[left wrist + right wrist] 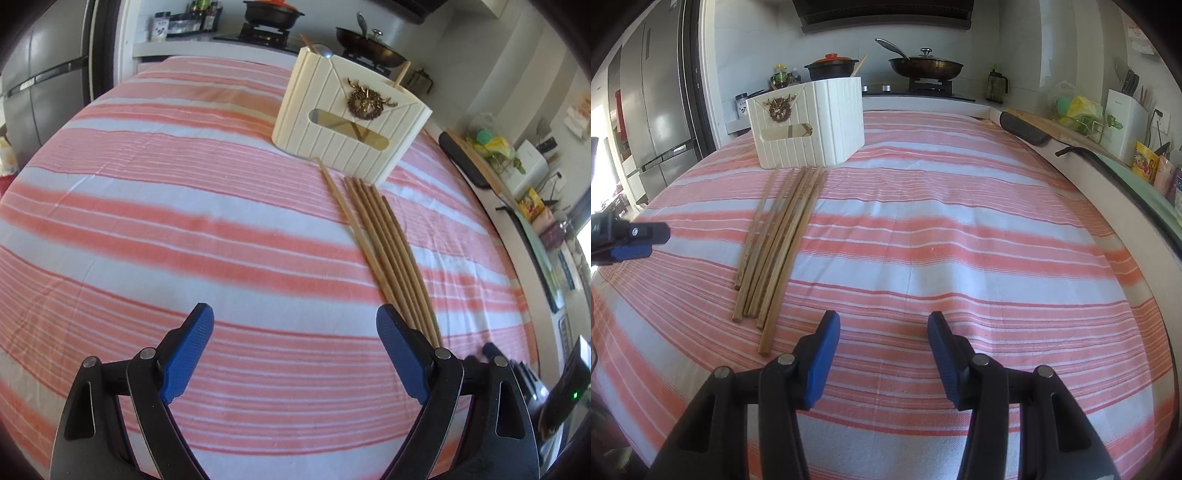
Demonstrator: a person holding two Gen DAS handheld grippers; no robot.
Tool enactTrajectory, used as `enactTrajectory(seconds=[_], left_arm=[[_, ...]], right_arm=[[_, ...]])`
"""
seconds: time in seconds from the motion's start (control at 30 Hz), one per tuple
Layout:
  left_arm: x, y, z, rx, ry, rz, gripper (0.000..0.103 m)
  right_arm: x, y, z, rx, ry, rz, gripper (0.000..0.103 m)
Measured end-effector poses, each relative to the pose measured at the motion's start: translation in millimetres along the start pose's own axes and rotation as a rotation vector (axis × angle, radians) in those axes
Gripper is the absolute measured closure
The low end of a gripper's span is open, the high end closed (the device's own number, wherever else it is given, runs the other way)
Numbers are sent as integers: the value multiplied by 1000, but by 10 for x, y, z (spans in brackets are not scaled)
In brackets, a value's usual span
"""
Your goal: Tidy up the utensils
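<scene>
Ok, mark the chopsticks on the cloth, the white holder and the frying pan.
chopsticks [775,243]: right wrist view, middle of the bundle lying on the striped cloth.
white holder [809,122]: right wrist view, ribbed corner of the box.
frying pan [925,67]: right wrist view, the pan's dark body on the stove.

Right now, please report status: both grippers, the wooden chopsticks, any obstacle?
Left gripper open, empty; right gripper open, empty. Bundle of wooden chopsticks flat on striped cloth, before cream ribbed utensil holder. Nothing in the way.

Kitchen bkgd: grey fridge [661,122] left, stove [923,88] behind, daylit
</scene>
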State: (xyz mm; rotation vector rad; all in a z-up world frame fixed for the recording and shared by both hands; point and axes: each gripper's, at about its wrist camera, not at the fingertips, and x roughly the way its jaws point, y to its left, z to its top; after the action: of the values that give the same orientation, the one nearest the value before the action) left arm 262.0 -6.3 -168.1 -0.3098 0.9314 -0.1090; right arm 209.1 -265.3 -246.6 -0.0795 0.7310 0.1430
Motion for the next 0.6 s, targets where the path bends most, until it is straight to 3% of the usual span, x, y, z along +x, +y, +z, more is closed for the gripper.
enactTrajectory(seconds=[0.3, 0.6], left_arm=[[447, -413, 197, 59, -40, 74, 12], [740, -579, 255, 124, -31, 216, 12]], right_arm=[[14, -2, 4, -4, 6, 2, 52], [14, 1, 2, -4, 6, 2, 51]])
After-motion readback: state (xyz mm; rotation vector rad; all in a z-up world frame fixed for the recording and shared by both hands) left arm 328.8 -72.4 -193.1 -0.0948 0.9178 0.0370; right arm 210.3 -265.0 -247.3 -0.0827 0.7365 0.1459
